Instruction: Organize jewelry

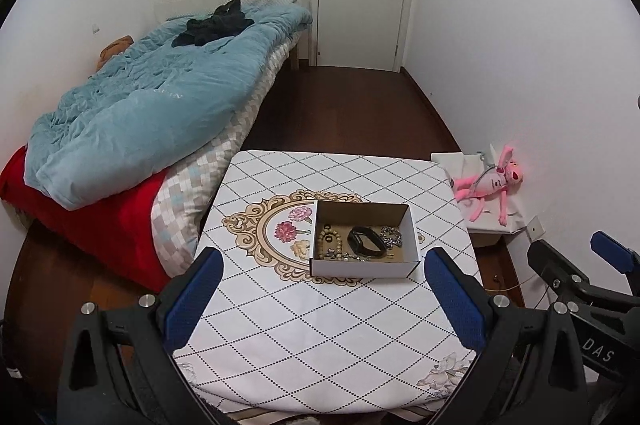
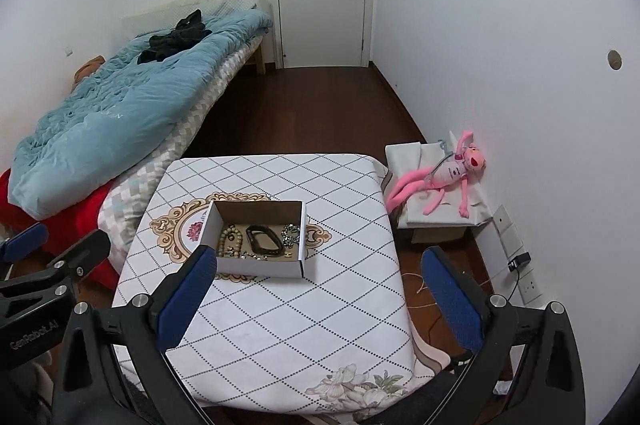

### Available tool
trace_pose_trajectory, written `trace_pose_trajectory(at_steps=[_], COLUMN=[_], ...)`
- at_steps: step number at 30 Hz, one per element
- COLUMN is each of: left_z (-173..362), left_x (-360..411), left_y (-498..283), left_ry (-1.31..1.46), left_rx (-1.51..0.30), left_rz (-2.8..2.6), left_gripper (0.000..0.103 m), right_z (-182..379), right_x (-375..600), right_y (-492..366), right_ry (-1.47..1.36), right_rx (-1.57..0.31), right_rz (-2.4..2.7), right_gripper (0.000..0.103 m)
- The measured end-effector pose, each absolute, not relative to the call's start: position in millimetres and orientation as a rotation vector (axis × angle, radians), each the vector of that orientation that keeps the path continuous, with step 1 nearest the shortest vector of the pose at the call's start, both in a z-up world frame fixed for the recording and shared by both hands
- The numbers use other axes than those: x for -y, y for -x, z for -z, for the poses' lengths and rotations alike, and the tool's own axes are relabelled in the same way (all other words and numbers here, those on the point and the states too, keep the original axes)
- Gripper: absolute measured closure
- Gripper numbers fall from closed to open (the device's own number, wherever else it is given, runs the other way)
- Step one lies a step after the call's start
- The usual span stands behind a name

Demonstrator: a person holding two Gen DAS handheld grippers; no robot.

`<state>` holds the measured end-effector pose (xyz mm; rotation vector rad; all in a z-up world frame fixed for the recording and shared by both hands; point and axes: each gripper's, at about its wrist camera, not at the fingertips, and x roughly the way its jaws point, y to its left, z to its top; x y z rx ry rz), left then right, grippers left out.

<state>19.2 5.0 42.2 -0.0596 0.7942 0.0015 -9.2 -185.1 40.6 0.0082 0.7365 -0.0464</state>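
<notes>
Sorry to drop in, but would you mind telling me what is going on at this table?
A person is holding a gripper in each hand above the table to organize jewelry. Both the left gripper and the right gripper are open and hold nothing. An open cardboard box sits on the patterned tablecloth with a beaded bracelet, a black band and a silver chain lying inside. Neither gripper touches the box or its contents.

"DAS" on right tongs [image 1: 600,309]; "GenRobot.AI" on left tongs [image 2: 36,305]
</notes>
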Motion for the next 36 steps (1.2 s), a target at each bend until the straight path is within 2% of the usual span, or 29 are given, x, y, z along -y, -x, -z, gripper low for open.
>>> trace_pose_trajectory(at_steps=[15, 36], left_z=[-2, 18], left_x=[3, 3], left_y=[-85, -117], left_ry=[0.022, 0.025], left_rx=[-0.950, -1.021], left_rz=[-0.027, -0.039], left_gripper=[0.000, 0.000], right_z=[-9, 29], right_x=[195, 199], right_y=[-61, -114], right_ry=[-0.017, 0.001], right_rx=[-0.845, -0.978], right_rz=[0.081, 0.070], right_gripper=[0.000, 0.000])
